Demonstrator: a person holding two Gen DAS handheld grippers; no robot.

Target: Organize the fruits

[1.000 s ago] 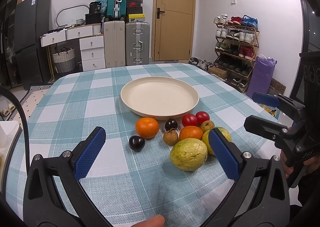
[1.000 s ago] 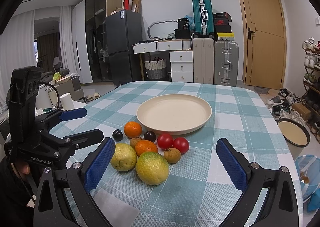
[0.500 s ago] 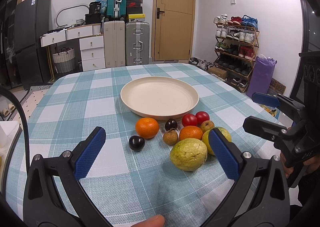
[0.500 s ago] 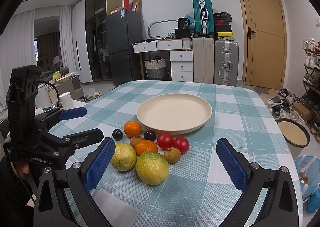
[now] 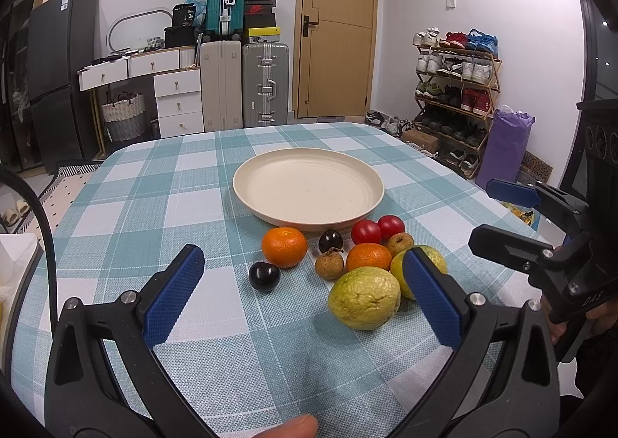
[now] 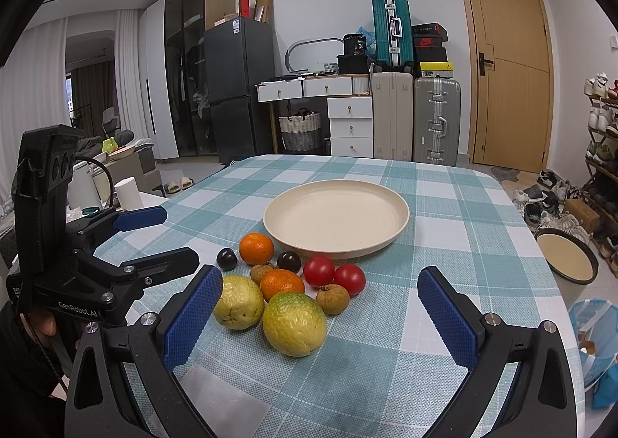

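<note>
Change: none seen, fruit and both tools same as a second back
Left hand-held gripper (image 5: pixel 303 285): spread wide, empty, above bench (image 5: pixel 162 206)
Right hand-held gripper (image 6: pixel 320 312): spread wide, empty
Fruits (image 6: pixel 293 318): clustered on bench just in front of plate (image 6: pixel 336 219), some touching
Plate: empty
Small brown ones: possibly longans, too small to tell

left gripper (image 5: pixel 301 279) fingers spread, empty | fruits (image 5: pixel 347 260) beside bare plate (image 5: pixel 247 190)

Both wrist cameras look low across the checked table (image 5: pixel 193 175), near the fruit (image 6: pixel 294 323), sharing the plate (image 5: pixel 309 216).
</note>
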